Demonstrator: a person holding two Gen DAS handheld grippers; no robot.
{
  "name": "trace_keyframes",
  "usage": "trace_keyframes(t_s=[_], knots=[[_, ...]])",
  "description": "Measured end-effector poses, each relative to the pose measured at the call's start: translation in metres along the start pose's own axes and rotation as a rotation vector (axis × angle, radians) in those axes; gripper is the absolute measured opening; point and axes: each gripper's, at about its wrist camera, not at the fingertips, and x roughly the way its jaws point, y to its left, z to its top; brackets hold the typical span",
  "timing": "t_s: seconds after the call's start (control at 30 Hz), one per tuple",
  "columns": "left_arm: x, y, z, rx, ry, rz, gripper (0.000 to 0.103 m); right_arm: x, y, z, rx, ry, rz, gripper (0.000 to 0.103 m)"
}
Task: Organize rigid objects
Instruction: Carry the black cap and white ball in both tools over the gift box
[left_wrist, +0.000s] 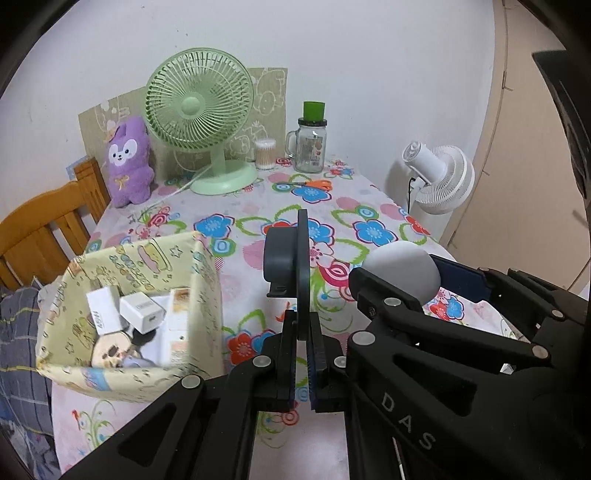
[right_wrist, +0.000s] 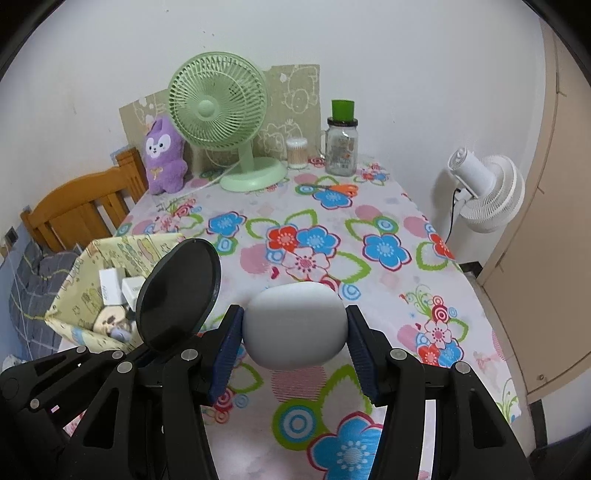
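My left gripper is shut on the thin edge of a dark round disc-shaped object and holds it upright above the table; the same disc shows in the right wrist view. My right gripper is shut on a pale grey rounded case, held above the floral tablecloth; it also shows in the left wrist view. A yellow patterned fabric box stands at the left, holding white chargers and other small items.
At the back stand a green desk fan, a purple plush, a cotton swab jar and a glass jar with green lid. Orange scissors lie nearby. A wooden chair is left, a white fan right.
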Motion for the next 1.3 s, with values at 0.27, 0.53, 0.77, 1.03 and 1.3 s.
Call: trace_keyframes(t_s=[0.27,0.53,0.77,1.03,1.3], knots=[[-0.008,0.025,0.010,0.003,-0.017,0.012,0.002,-0.004,0.027,0.015,-0.004,-0.020,0.017,0.058],[-0.011,0.055,0.017,-0.015,-0.027,0.030,0.002,0.004,0.057,0.029,-0.025,-0.026,0.039,0.058],[-0.014,0.083,0.022,-0.037,-0.043,0.051,0.002,0.011,0.084,0.041,-0.049,-0.036,0.056,0.058],[-0.004,0.116,0.017,-0.077,-0.015,0.085,0.002,0.033,0.116,0.044,-0.089,-0.004,0.102,0.058],[0.003,0.144,0.009,-0.112,0.020,0.142,0.002,0.059,0.148,0.044,-0.132,0.035,0.195,0.059]])
